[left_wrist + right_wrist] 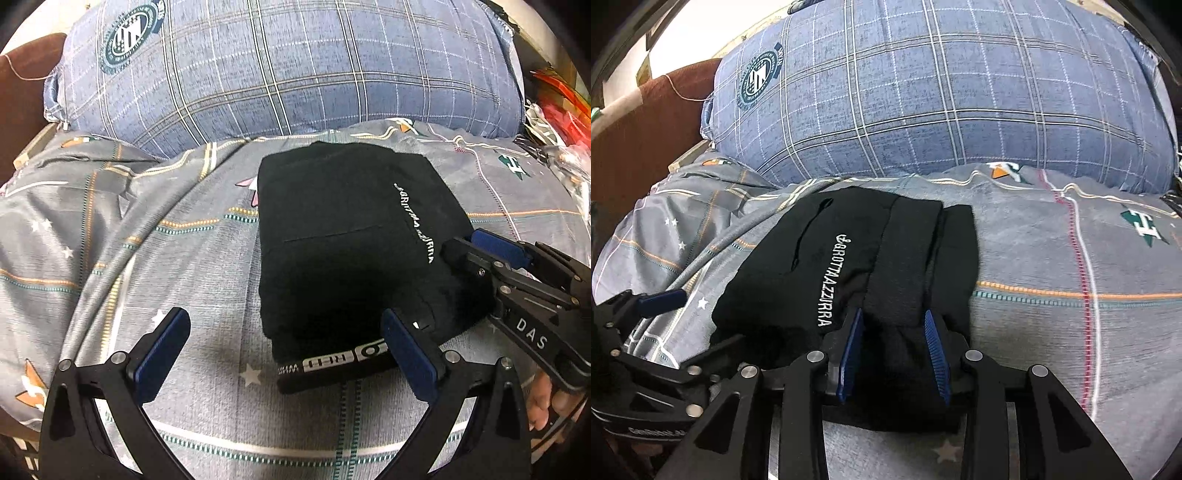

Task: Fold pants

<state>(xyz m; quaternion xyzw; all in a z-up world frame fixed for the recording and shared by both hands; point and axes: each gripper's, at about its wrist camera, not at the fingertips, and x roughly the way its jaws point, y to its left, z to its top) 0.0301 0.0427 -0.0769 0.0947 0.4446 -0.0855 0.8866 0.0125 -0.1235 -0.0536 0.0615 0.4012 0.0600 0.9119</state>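
The black pants (343, 251) lie folded into a compact rectangle on the grey patterned bedsheet (147, 240), with white lettering on top and the printed waistband at the near edge. My left gripper (284, 350) is open, its jaws wide, just in front of the waistband and holding nothing. My right gripper (894, 350) stands with its blue pads either side of a fold of the pants (849, 266) at their near edge. It also shows in the left wrist view (476, 247) at the pants' right edge.
A large blue plaid pillow (288, 70) lies behind the pants. Red packaging and clutter (561, 110) sit at the far right. A brown headboard or cushion (646, 122) stands at the left. The sheet (1071, 277) spreads to the right of the pants.
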